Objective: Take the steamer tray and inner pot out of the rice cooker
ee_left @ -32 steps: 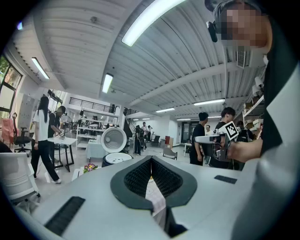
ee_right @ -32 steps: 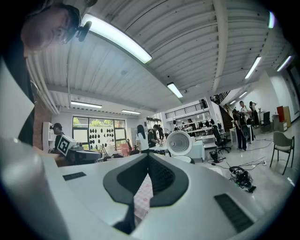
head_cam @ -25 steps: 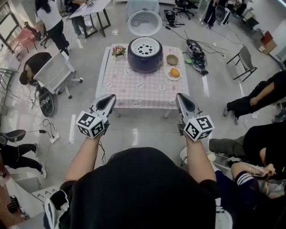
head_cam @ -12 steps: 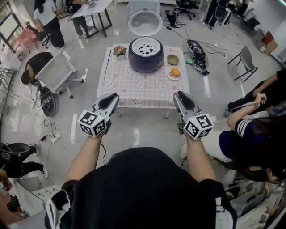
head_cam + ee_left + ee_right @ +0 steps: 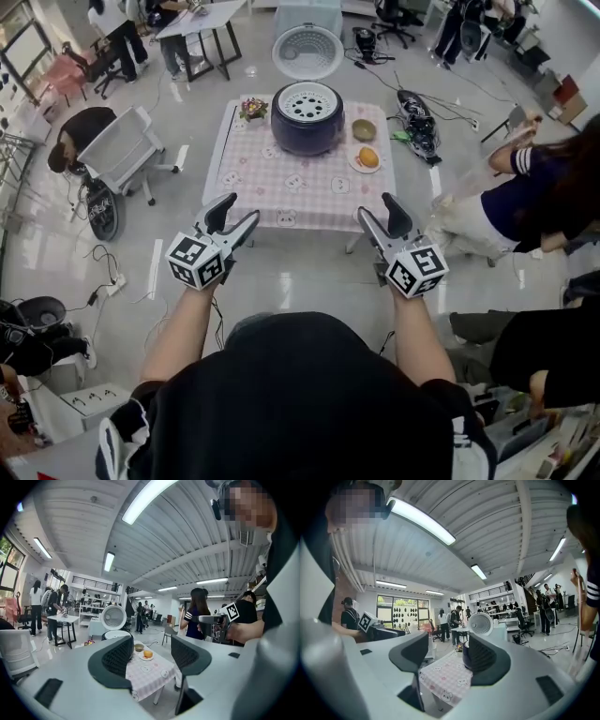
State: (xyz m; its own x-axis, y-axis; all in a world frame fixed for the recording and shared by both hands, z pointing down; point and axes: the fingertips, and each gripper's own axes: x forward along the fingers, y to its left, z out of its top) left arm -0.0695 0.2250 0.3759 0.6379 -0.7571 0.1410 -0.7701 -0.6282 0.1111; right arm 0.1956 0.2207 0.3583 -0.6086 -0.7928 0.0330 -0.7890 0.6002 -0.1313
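**Both grippers spread and empty, short of the desk**

Head view: the left gripper (image 5: 238,212) and right gripper (image 5: 377,208) are held side by side above the floor, just short of the near edge of the desk (image 5: 281,178). Each has its fingers spread wide, having just been opening, and nothing sits between them. The cooker (image 5: 307,127) stands at the desk's far side with its lid (image 5: 307,52) thrown back. The white perforated tray (image 5: 307,101) sits in its mouth (the inner pot beneath it is hidden). An orange (image 5: 368,157) lies to the cooker's right.

Left gripper view: the fingers (image 5: 115,658) stand apart with only air between them. Through the gap show the checked desk (image 5: 152,674) and the orange (image 5: 148,654), both well ahead. The lid (image 5: 114,617) rises above the left finger.

Right gripper view: the fingers (image 5: 485,660) are likewise apart and touch nothing. The desk (image 5: 443,674) fills the gap, and the dark cooker (image 5: 465,657) peeks out beside the right finger.
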